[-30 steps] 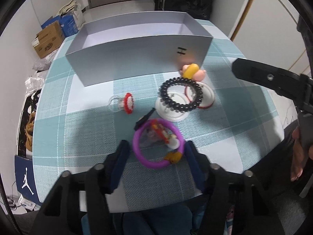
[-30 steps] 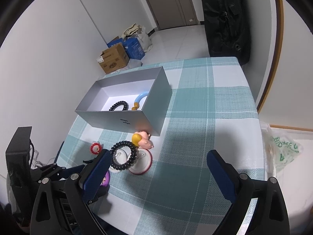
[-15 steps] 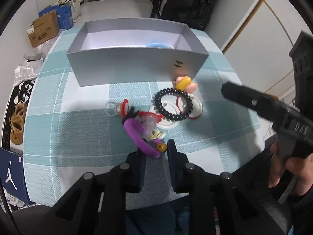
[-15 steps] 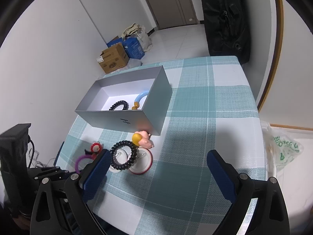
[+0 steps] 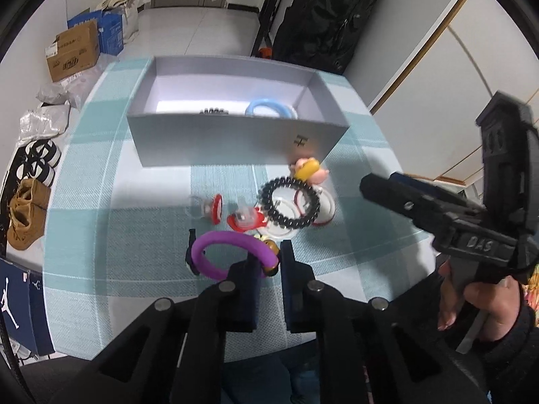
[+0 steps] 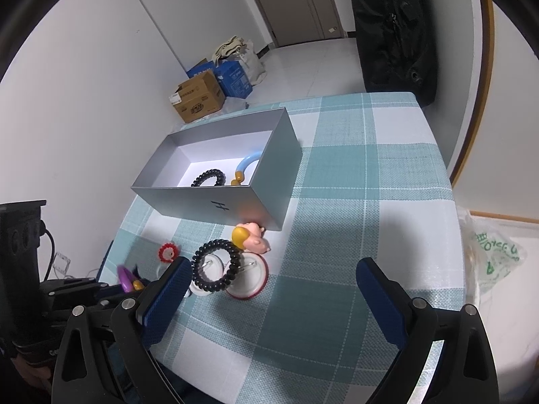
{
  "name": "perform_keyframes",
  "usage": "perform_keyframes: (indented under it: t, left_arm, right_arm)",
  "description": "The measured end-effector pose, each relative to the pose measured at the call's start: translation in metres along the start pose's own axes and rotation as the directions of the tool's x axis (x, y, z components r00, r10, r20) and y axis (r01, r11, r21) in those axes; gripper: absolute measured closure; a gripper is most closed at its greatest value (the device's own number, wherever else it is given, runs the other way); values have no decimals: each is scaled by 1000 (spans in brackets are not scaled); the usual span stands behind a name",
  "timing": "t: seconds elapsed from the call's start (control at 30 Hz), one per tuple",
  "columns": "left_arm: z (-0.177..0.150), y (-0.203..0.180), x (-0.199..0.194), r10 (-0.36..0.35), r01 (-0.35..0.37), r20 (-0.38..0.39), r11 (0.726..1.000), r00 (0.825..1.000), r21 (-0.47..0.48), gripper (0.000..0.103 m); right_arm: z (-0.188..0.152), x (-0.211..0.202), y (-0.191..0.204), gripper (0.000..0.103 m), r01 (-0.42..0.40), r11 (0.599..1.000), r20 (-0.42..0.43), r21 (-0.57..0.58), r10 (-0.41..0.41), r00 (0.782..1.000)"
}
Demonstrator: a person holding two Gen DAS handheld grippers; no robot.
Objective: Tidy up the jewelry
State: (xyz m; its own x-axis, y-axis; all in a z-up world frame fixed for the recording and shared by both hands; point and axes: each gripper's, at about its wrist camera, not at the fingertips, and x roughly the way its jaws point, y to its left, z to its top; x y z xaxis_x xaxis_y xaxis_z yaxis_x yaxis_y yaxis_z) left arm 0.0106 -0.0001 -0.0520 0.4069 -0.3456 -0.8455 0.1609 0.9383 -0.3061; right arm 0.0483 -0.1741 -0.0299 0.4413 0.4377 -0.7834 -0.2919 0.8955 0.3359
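Purple bracelet between left claw pads

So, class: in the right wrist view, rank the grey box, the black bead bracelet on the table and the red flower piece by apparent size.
1. grey box
2. black bead bracelet, nearer the camera yet clearly smaller
3. red flower piece

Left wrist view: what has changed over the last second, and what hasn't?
The left tool was open around the purple bracelet; its jaws have just been closing and now pinch the bracelet's rim, lifting it off the table. Unchanged: the right tool open and idle, the black bead bracelet on the round badges, and the grey box.
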Motion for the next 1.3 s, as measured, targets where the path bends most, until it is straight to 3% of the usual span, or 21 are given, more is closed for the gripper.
perform_keyframes:
  t: [0.27,0.5,0.67,0.83,0.97,1.13,1.27,1.3]
  left_arm:
    - [14,8,-19,-111,113,72,993,991,-24,97]
    - [30,25,-33,-277,288,125,954,953,-79,97]
    - [39,42,-36,-414,436,147,882,898,-178,97]
    - [43,56,-33,-501,524,153,810,852,-265,97]
    - [41,61,-33,-503,521,140,802,853,-293,97]
    - [41,70,-35,-537,553,144,770,831,-319,97]
    - [40,85,-33,-628,635,163,668,761,-389,97]
    - [40,87,-33,-640,645,167,651,750,-400,97]
  right_arm:
    - [1,2,2,4,-11,1000,-6,0,11,1000]
    - [2,3,0,4,-31,999,-11,18,31,999]
    - [2,5,8,4,-74,997,-24,-7,74,997]
    - [-1,10,32,5,-123,987,-42,-102,119,992]
    - [-4,18,60,18,-161,964,-63,-212,151,987]
    - [-7,32,84,38,-160,936,-93,-314,137,986]
    - [-8,43,95,53,-140,919,-108,-367,108,988]
    - [-9,44,97,56,-130,914,-107,-385,96,990]
